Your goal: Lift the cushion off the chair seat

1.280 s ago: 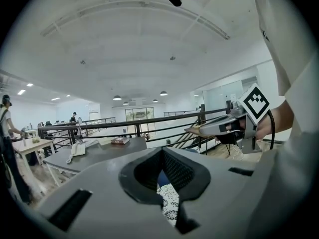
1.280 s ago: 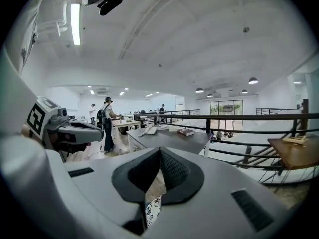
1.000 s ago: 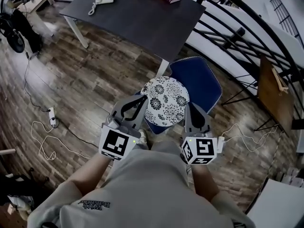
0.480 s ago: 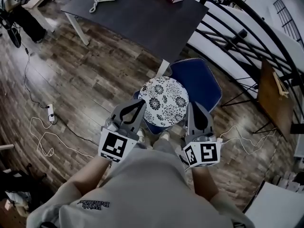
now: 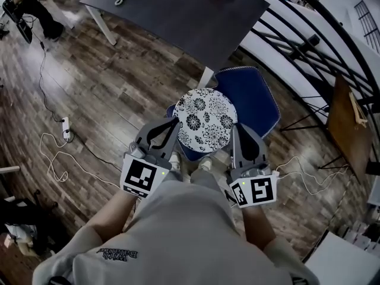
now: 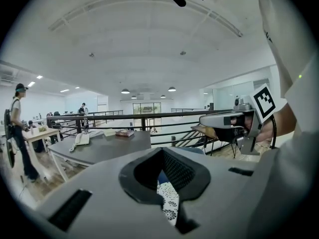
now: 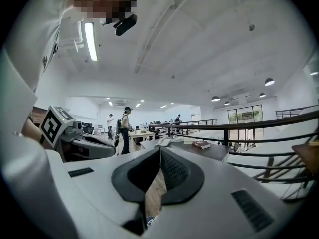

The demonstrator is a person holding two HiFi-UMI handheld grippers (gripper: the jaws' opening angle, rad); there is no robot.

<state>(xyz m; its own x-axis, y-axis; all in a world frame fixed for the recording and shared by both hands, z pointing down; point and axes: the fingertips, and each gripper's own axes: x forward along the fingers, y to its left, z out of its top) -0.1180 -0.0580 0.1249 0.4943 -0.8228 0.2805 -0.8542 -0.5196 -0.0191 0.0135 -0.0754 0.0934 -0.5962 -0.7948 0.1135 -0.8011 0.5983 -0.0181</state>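
the cushion (image 5: 206, 119) is round, so it has no long side and points no way. it lies flat and face up on the blue chair (image 5: 252, 100). it is white with black flowers all over. blue shows past its edge from 1 to 4 o'clock, and a thin bit shows at 7 o'clock.

the left gripper (image 5: 177, 121) has its jaws shut tight with nothing in them. its tip is just beside the cushion's edge at 8 o'clock. in the left gripper view the cushion peeks through the slit under the closed jaws. the right gripper (image 5: 233, 127) is shut and empty too, with its tip just beside the edge at 4 o'clock. i cannot tell if either tip touches the cushion.

at the cushion's 12 o'clock a white table leg (image 5: 205, 77) stands near, under the dark table (image 5: 178, 16). black rails (image 5: 297, 46) run from 1 to 3 o'clock, past the chair. at 9 o'clock there is wide wood floor (image 5: 113, 94). white cords (image 5: 56, 165) lie on it, well apart from the chair.
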